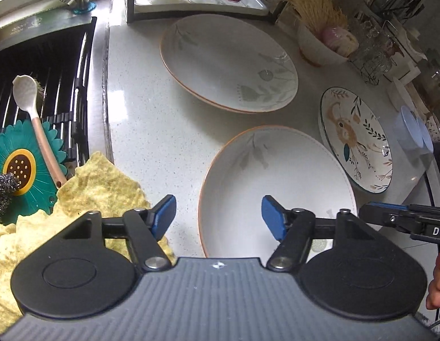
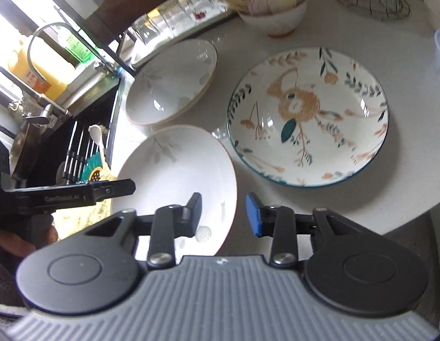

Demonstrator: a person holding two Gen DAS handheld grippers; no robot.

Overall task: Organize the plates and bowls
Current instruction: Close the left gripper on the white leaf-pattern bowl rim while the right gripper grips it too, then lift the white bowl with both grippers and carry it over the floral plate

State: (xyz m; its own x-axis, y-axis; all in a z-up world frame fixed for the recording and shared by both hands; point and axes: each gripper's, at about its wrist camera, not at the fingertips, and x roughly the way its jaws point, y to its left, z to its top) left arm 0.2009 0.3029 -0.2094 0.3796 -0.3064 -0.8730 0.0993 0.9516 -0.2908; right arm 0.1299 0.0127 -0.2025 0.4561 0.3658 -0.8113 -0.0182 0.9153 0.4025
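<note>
Three plates lie face up on the counter [image 1: 140, 130]: two white plates [image 1: 279, 182] [image 1: 228, 59] and one floral plate [image 2: 308, 116]. The left gripper [image 1: 218, 216] and right gripper [image 2: 224, 213] each straddle the near white plate's front-edge rim, jaws partly open, pads not pressing.

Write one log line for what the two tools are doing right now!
left tool: open, astride near plate left rim | right tool: open, astride right rim | plate: on counter
</note>
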